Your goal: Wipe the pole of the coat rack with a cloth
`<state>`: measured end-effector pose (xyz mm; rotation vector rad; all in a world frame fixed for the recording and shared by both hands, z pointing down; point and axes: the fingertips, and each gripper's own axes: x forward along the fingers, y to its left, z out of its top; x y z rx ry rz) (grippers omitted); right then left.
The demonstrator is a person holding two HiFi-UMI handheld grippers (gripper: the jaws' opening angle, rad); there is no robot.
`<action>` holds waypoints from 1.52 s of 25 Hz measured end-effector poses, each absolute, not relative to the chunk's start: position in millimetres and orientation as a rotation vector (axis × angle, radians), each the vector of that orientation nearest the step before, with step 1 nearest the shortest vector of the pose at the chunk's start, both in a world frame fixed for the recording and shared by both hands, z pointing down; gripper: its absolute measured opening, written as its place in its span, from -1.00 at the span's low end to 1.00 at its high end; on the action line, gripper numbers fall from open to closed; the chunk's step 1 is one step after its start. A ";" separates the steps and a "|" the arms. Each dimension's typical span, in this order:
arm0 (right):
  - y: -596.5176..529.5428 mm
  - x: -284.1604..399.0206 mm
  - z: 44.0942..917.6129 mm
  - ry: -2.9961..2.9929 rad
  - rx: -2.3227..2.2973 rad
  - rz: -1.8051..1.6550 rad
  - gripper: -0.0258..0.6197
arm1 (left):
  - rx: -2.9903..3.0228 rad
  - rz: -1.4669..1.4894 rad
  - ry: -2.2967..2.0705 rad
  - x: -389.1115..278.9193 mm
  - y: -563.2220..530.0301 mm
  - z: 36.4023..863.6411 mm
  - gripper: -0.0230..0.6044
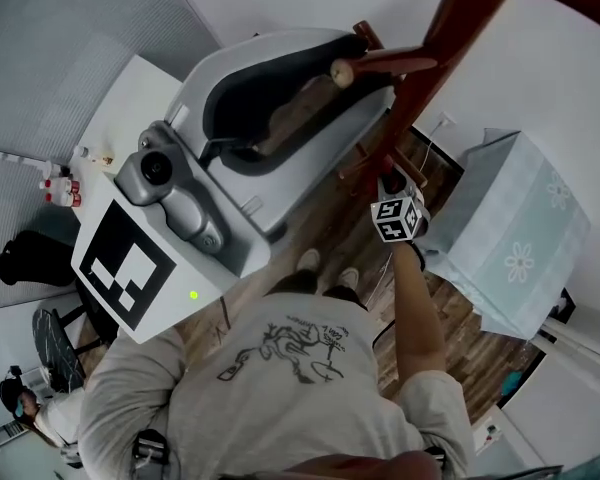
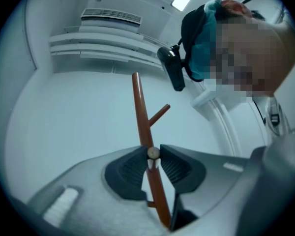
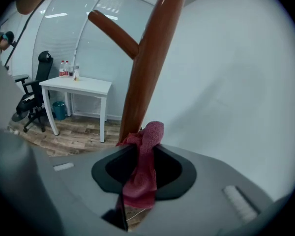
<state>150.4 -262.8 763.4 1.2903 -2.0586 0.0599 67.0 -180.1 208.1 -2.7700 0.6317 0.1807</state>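
Observation:
The coat rack's red-brown pole (image 1: 450, 38) slants down from the top right of the head view. My left gripper (image 1: 325, 78) is raised close to the camera, its jaws shut on the pale round tip of a side peg (image 1: 342, 69). In the left gripper view the peg tip (image 2: 153, 153) sits between the fingertips, and the pole (image 2: 140, 107) rises behind it. Lower down, my right gripper (image 1: 390, 186) is at the pole. It is shut on a red cloth (image 3: 141, 171), whose bunched top touches the pole (image 3: 147, 63). Another peg (image 3: 113, 32) branches off to the upper left.
A table under a pale blue flowered cover (image 1: 515, 238) stands right of the pole. A white table (image 3: 78, 86) with bottles (image 3: 68, 70) and a black office chair (image 3: 32, 97) are at the left, on wood flooring. A white wall is behind the pole.

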 end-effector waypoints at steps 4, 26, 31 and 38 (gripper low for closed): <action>-271.4 153.1 782.0 -2.069 1.276 0.065 -0.59 | -2.759 0.171 0.621 68.0 -176.4 211.2 -0.66; -320.1 192.6 792.8 -1.962 1.177 -0.039 -0.59 | -2.763 0.163 0.601 65.1 -182.8 211.2 -0.66; -304.7 166.0 808.8 -2.007 1.102 -0.033 -0.59 | -2.763 0.169 0.597 65.2 -182.8 210.6 -0.66; -289.5 147.2 826.0 -2.022 1.059 -0.002 -0.59 | -2.766 0.165 0.589 65.4 -182.4 211.1 -0.66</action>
